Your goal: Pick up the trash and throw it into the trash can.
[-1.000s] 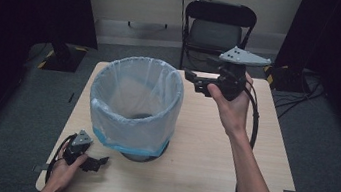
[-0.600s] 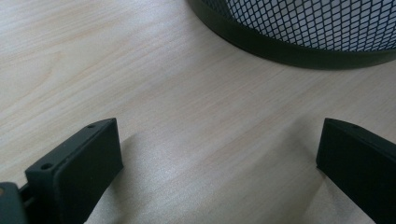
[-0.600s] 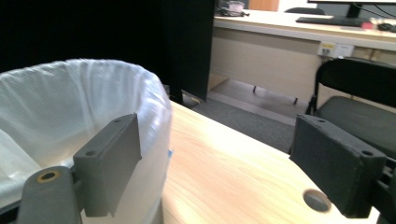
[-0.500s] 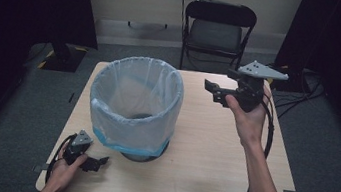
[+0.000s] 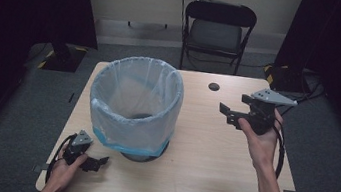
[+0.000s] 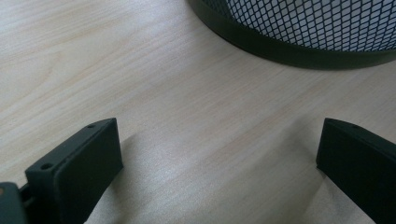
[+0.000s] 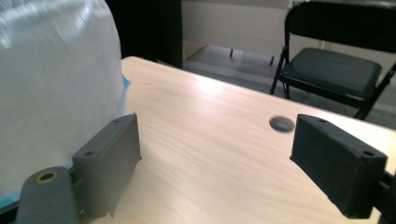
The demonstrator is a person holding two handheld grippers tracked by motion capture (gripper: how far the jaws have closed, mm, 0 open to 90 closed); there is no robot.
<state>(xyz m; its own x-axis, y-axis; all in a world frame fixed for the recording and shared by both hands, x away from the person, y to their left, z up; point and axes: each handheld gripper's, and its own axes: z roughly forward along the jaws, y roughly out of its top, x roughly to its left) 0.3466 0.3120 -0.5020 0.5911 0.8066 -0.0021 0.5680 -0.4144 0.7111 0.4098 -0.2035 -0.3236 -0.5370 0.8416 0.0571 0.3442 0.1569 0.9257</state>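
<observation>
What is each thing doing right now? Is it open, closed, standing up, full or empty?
Left gripper: open, low at the table's near corner, holding nothing.
Right gripper: open, held up above the table, holding nothing.
Bin: standing upright, lined with a clear bag, looks empty.
Bag: folded over the bin's rim, hanging down outside.
Chair: unfolded, upright, nobody sitting.
Table: bare wood, one small round hole.
</observation>
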